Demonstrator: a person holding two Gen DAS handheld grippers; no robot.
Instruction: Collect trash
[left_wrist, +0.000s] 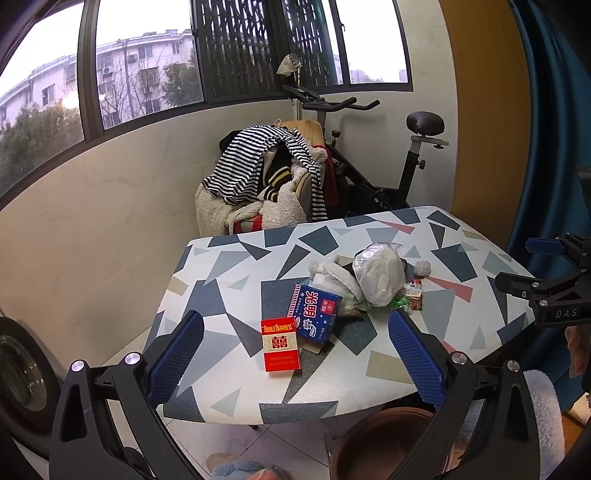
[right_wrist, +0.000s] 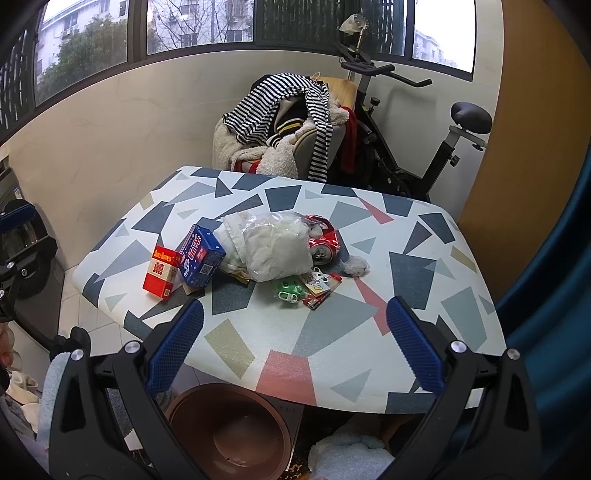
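Trash lies heaped near the middle of your desk (right_wrist: 332, 350), the one with the patterned blue, grey and pink cover. At the left of the heap a red cigarette pack (right_wrist: 162, 271) stands just beside a blue carton (right_wrist: 201, 260) that leans against a clear plastic bag (right_wrist: 275, 249) stuffed with white tissue.

Your right wrist view gives you what the left one hides: a crushed red can (right_wrist: 325, 240) behind the bag, a green wrapper (right_wrist: 290, 290) and a small printed packet (right_wrist: 317, 290) in front of it, and a crumpled white wad (right_wrist: 355, 265) off to the right. From the left wrist view the bag (left_wrist: 378, 275) covers the can, though the pack (left_wrist: 280, 343) and carton (left_wrist: 316, 314) face you squarely.

Your left gripper (left_wrist: 295, 354) is spread wide with nothing between its blue pads. Your right gripper (right_wrist: 295, 345) is equally wide and empty, above the desk's near edge. A brown bin (right_wrist: 229, 432) sits on the floor below that edge; it shows fully only in the right view.
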